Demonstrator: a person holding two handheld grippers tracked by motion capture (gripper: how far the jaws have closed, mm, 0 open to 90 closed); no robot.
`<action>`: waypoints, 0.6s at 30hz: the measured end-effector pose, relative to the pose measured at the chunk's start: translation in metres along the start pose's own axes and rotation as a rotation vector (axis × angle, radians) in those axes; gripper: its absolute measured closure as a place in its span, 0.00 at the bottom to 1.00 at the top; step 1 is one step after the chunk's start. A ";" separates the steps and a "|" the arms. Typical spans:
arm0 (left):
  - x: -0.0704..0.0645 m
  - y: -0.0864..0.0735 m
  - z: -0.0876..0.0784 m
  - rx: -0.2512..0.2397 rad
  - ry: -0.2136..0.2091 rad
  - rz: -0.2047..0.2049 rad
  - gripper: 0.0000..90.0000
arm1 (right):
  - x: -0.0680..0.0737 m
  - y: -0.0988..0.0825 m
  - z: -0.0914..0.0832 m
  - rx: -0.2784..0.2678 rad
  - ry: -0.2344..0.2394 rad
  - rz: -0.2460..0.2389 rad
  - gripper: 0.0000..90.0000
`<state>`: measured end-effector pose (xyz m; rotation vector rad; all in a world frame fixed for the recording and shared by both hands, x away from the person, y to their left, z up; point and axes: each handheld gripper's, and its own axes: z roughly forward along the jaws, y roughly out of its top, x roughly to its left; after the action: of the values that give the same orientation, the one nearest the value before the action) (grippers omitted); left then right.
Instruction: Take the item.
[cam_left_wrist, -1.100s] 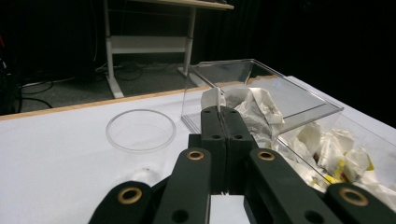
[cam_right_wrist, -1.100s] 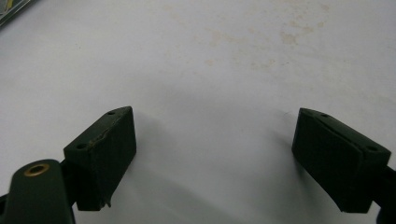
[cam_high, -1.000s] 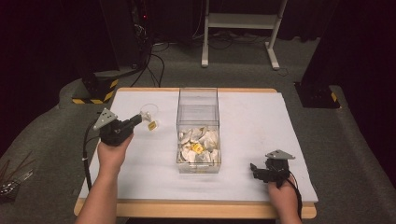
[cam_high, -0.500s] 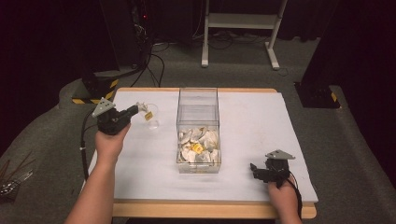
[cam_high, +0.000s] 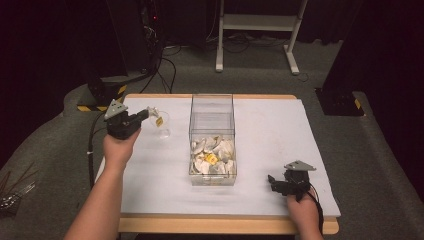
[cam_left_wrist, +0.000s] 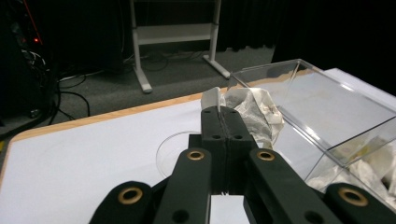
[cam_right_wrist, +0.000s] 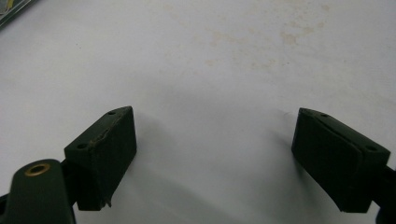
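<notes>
High view: the left hand-held gripper (cam_high: 146, 114) was raised over the far-left part of the white-covered counter (cam_high: 280, 135), its jaws pressed together on a crumpled white tea bag (cam_high: 152, 112) with a yellow tag (cam_high: 159, 121) dangling below. Just beneath and beside it stood a clear glass cup (cam_high: 163, 126). A transparent box (cam_high: 212, 139) at the counter's centre held more white bags with yellow tags. The right hand-held gripper (cam_high: 271, 182) lay low at the near-right corner, well apart from the box. Right gripper view: its jaws stood spread over bare white cover, nothing between them.
</notes>
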<state>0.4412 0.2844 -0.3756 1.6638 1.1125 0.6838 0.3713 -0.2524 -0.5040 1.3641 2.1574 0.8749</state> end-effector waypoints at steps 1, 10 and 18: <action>0.000 0.001 0.000 -0.002 0.002 0.001 1.00 | 0.000 0.000 0.000 0.000 0.000 0.000 0.15; 0.000 0.012 0.009 0.030 0.047 0.060 1.00 | 0.000 0.000 0.000 0.000 0.000 0.000 0.15; 0.006 0.014 0.023 0.093 0.097 0.096 1.00 | 0.000 0.000 0.000 0.000 0.000 0.000 0.15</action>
<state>0.4680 0.2789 -0.3708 1.7879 1.1539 0.7913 0.3712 -0.2524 -0.5040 1.3635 2.1574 0.8754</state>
